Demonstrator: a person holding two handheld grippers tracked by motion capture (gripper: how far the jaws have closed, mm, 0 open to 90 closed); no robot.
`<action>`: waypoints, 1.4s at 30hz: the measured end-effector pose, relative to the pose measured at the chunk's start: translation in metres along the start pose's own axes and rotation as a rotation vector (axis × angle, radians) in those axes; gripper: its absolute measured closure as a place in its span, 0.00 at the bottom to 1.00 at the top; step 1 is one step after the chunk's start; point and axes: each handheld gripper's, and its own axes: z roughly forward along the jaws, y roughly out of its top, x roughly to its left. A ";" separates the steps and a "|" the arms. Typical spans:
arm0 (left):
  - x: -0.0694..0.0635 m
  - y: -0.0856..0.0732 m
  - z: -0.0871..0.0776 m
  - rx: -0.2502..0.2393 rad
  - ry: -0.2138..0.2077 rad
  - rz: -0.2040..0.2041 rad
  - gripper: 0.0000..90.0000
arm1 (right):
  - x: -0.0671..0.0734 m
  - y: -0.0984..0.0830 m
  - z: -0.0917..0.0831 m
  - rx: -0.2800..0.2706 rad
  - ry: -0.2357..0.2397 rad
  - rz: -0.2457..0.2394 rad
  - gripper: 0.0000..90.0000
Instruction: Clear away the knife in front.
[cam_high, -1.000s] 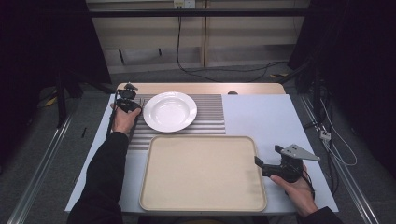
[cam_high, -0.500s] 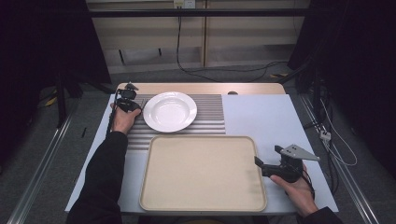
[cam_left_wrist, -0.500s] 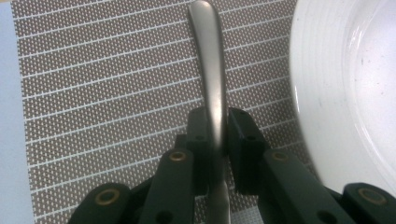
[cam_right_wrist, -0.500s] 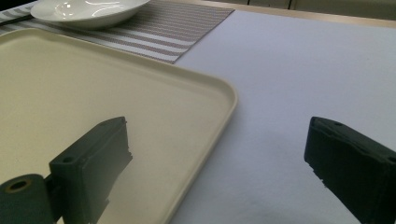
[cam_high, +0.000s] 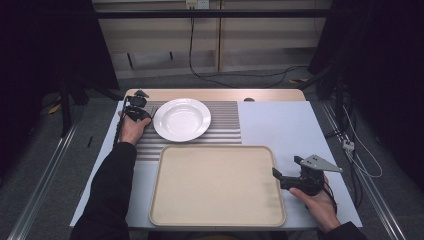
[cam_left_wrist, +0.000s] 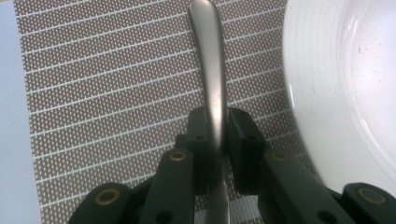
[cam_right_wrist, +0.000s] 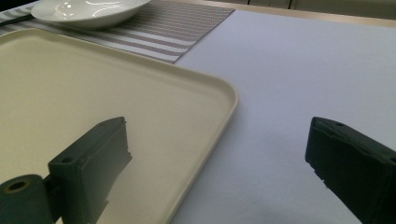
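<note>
The left gripper (cam_left_wrist: 215, 135) jaws clench a metal utensil handle (cam_left_wrist: 211, 65) just left of the white plate (cam_high: 182, 119); lift it level, while the right gripper (cam_right_wrist: 219, 168) jaws gape empty.

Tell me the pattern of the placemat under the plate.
Brown-grey weave with thin pale stripes on the placemat, clearest in the left gripper view.

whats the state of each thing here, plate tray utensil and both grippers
left gripper: shut on the metal utensil handle
metal utensil handle: clamped between the pads, over the striped placemat
white plate: empty, upright on the placemat
beige tray: empty, flat on the table
right gripper: open, holding nothing, straddling the tray's edge
</note>
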 end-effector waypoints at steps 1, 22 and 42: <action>0.000 0.000 0.000 0.000 0.000 0.000 0.89 | 0.000 0.000 0.000 0.000 0.000 0.000 0.06; 0.007 -0.010 -0.030 -0.042 -0.006 0.030 0.89 | 0.000 0.001 0.000 -0.003 0.000 -0.005 0.06; 0.000 -0.024 -0.074 -0.093 -0.027 0.086 0.89 | 0.000 0.001 -0.001 -0.001 -0.009 0.003 0.06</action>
